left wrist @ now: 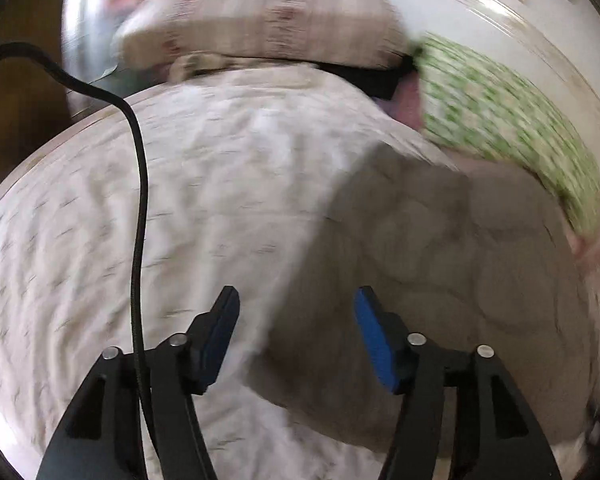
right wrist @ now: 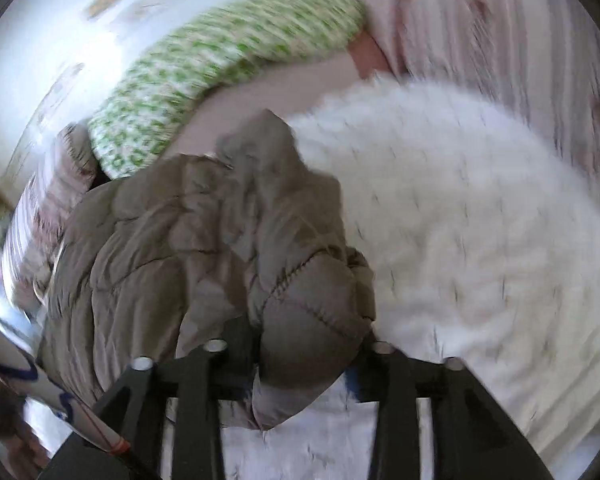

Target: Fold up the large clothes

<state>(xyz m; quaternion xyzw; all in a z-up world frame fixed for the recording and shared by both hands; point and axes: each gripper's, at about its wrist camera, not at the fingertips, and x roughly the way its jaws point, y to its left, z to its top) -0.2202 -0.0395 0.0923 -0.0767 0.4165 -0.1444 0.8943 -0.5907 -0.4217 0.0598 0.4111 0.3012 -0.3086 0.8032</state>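
Our right tool (right wrist: 300, 344) pinches the coat (right wrist: 204, 240) to lift a part over. Our left tool (left wrist: 296, 312) is spread, empty above the bed (left wrist: 140, 200).

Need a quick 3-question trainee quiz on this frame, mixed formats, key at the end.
1. True or false: the left gripper is shut on the grey quilted jacket.
2. Multiple choice: what does the right gripper hold between its fingers? A) the green-patterned pillow B) a bunched part of the grey quilted jacket C) the black cable
3. Fill in: the jacket lies on a ____ bedspread.

Key
1. False: its jaws stand apart, with nothing between them.
2. B: in the right wrist view a fold of jacket fills the gap between the fingers. The pillow lies further back and the cable shows only in the left view.
3. White.
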